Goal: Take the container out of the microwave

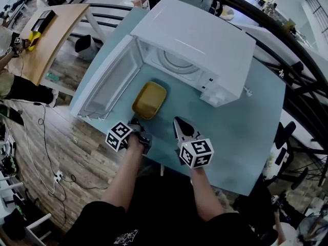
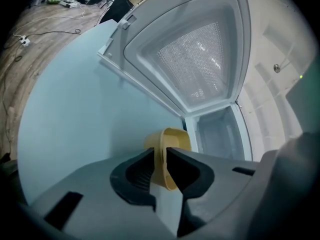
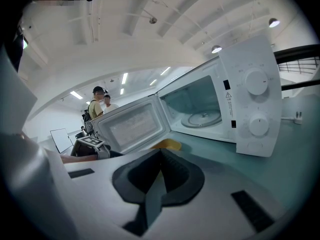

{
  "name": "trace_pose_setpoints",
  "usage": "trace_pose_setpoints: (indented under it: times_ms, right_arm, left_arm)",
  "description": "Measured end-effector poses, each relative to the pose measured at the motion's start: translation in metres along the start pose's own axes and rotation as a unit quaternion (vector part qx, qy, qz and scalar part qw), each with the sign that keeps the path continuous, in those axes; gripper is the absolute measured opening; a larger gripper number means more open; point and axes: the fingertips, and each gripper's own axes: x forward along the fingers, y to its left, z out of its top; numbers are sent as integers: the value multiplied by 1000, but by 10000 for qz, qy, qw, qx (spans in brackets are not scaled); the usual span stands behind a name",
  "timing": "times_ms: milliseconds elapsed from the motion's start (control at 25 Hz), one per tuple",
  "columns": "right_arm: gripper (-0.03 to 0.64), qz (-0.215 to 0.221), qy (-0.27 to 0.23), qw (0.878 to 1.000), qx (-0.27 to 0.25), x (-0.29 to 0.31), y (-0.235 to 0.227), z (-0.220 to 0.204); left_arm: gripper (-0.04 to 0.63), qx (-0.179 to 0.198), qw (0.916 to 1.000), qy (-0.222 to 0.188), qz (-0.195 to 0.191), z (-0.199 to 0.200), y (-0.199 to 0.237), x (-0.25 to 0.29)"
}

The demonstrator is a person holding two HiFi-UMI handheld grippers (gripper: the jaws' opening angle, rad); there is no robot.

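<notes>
A yellow container [image 1: 149,99] sits on the pale blue table [image 1: 241,137] just in front of the open white microwave [image 1: 205,40]. Its door [image 1: 110,83] is swung wide to the left, and the glass turntable [image 1: 177,63] inside is bare. My left gripper [image 1: 137,121] is shut on the container's near rim; in the left gripper view the yellow wall [image 2: 172,139] is pinched between the jaws of that gripper [image 2: 161,156]. My right gripper [image 1: 179,123] hovers right of the container, shut and holding nothing. The right gripper view shows its jaws [image 3: 160,151] pressed together, with the container [image 3: 167,144] beyond.
The table's front edge runs just behind both grippers. A wooden desk [image 1: 51,35] stands at the upper left, and black railings curve along the back. A power strip [image 1: 57,177] and cables lie on the wood floor. Two people [image 3: 97,104] stand far off.
</notes>
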Motion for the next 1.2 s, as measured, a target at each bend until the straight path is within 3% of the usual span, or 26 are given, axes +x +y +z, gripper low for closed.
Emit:
trace_pose_setpoints:
  times_ms: [200,720,1200]
  right_arm:
    - [6,47,-11,10000,-47,-3,3,3]
    - [6,312,-98,9991,-276,-22,20,17]
    - [6,589,-216,9968,-494,-44,33,35]
  left_arm:
    - [86,37,10000,-58,35,4,1,-8]
    - [84,25,9989,-459,-104,21,-9,-53]
    - [26,208,9972,-496,-514,15,-37,-82]
